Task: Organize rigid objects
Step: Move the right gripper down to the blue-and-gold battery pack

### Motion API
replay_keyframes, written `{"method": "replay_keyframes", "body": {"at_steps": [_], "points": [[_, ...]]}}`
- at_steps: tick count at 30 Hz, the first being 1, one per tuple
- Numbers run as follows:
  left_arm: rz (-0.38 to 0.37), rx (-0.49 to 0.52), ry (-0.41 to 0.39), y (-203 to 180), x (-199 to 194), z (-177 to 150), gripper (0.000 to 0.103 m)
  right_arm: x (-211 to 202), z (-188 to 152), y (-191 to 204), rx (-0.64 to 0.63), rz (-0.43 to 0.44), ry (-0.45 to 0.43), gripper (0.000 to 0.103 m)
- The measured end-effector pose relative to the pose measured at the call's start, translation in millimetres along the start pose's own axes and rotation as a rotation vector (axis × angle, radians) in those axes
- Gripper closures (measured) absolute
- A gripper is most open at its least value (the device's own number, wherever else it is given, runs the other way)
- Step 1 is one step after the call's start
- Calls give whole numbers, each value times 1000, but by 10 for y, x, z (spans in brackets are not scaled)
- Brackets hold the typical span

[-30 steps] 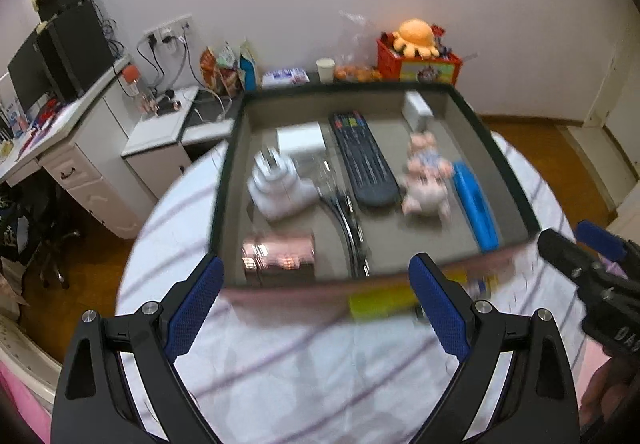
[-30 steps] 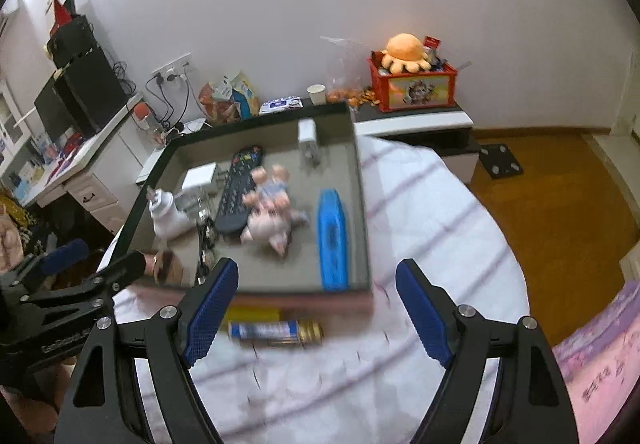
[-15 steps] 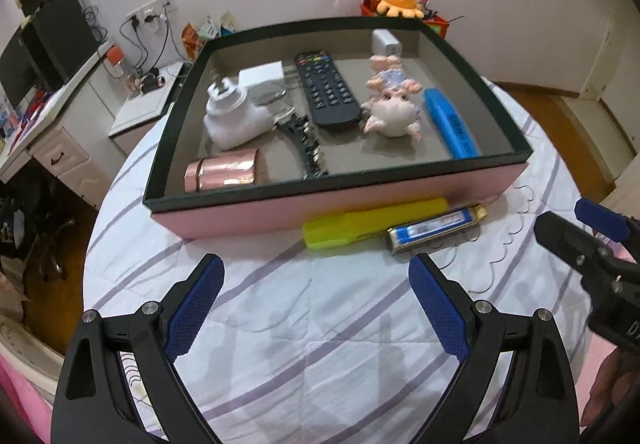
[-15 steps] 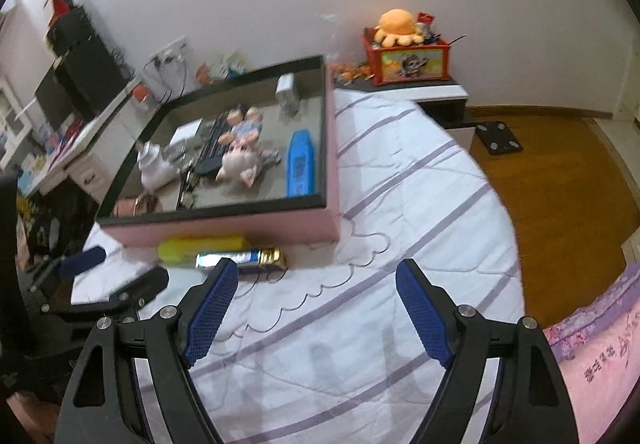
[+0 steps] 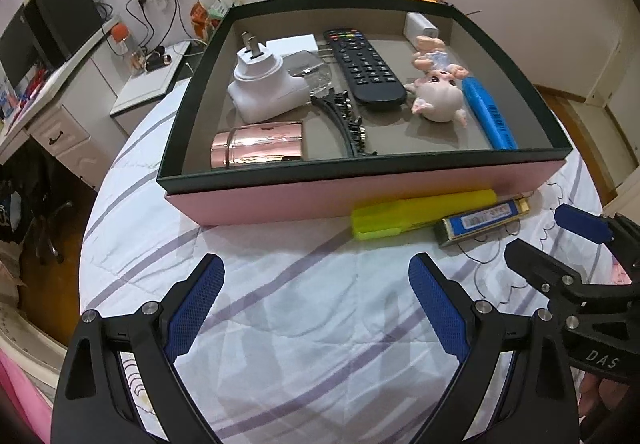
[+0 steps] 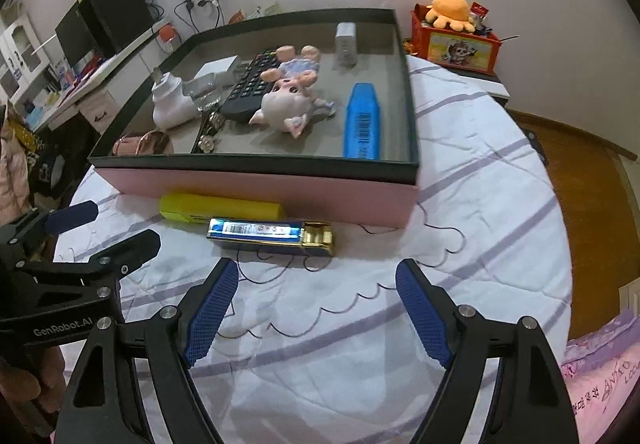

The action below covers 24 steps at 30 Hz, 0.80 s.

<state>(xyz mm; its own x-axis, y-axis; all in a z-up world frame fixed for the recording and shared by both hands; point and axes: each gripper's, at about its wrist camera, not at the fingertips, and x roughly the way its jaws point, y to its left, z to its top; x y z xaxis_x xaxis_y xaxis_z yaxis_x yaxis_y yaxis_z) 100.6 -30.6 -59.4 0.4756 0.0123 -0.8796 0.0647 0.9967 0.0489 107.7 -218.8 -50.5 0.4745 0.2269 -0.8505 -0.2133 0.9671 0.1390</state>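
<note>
A pink box with a dark rim [image 5: 360, 196] [image 6: 256, 184] sits on the round table. It holds a black remote [image 5: 362, 64], a white plug adapter [image 5: 264, 88], a pink pig figurine [image 5: 438, 94] [image 6: 286, 100], a blue highlighter [image 5: 490, 116] [image 6: 362, 122], a rose-gold tube [image 5: 260, 144] and a black hair clip [image 5: 352, 124]. In front of the box lie a yellow highlighter [image 5: 420, 212] [image 6: 218, 210] and a blue-and-gold harmonica [image 5: 482, 218] [image 6: 272, 234]. My left gripper [image 5: 316, 298] is open over the cloth. My right gripper [image 6: 316, 304] is open just short of the harmonica.
The table wears a white quilt with purple stripes [image 5: 300, 304]. A white desk with monitors [image 5: 48, 56] stands at the left. A red box with an orange plush [image 6: 454, 32] sits behind the table. Wooden floor [image 6: 580, 172] lies to the right.
Both grippers have sunk toward the table and tipped downward. The box and the two items in front of it now look larger and nearer. Both stay open.
</note>
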Motion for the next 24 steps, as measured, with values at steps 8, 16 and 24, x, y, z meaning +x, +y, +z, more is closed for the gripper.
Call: {"method": "replay_keyframes", "body": {"at_steps": [8,16,24], "points": [[-5,-11,4,91,41,33,8,142,55,70,-22,16,34,20],[3,-26,6,208,42,20,8,273,86,89,-79,50,38,21],[0,-31,2,243,19,-3,8,233,61,197,-136,127,57,37]]}}
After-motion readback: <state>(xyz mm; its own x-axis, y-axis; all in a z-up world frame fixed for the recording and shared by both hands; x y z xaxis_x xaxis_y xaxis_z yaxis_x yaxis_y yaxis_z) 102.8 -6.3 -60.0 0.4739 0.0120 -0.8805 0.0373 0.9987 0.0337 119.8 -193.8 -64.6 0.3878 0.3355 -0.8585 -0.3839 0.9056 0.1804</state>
